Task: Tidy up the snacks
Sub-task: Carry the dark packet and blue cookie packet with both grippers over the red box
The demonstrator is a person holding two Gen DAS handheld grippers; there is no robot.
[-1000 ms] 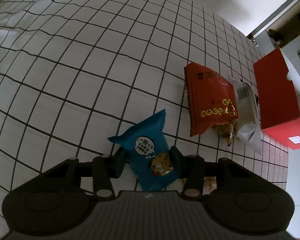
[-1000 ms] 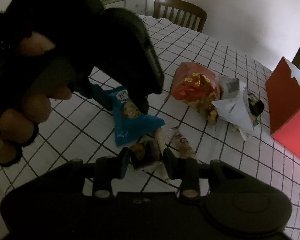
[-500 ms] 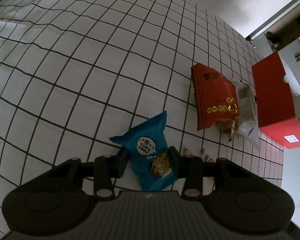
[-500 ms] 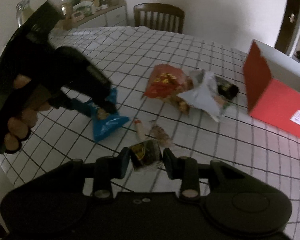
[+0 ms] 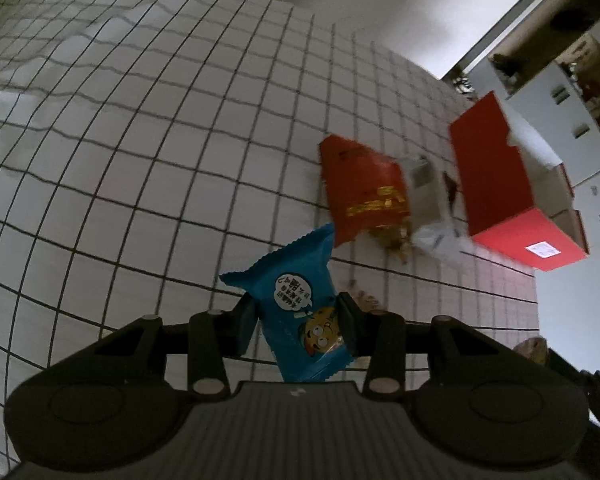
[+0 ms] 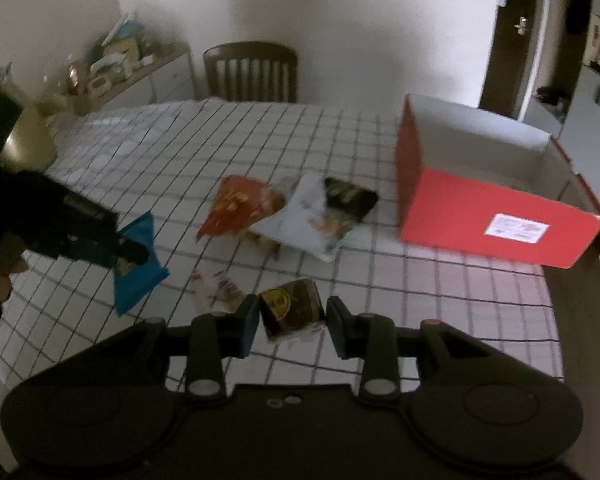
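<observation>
Your left gripper [image 5: 296, 318] is clamped on the blue snack packet [image 5: 300, 312], lifted clear of the checked tablecloth [image 5: 140, 160]. Your right gripper [image 6: 292, 320] pinches a small dark brown snack pack [image 6: 290, 312]. The open red box [image 6: 488, 200] sits far right, with the red bag [image 6: 240, 208] and white bag [image 6: 300, 220] left of it.

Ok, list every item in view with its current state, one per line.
Left tongs: shut on blue packet, lifted.
Right tongs: shut on dark packet, lifted.
Red box: open, nothing visible inside.
Red bag: lying on tablecloth.
White bag: lying, overlapping red bag.
Black packet: lying beside white bag.
</observation>
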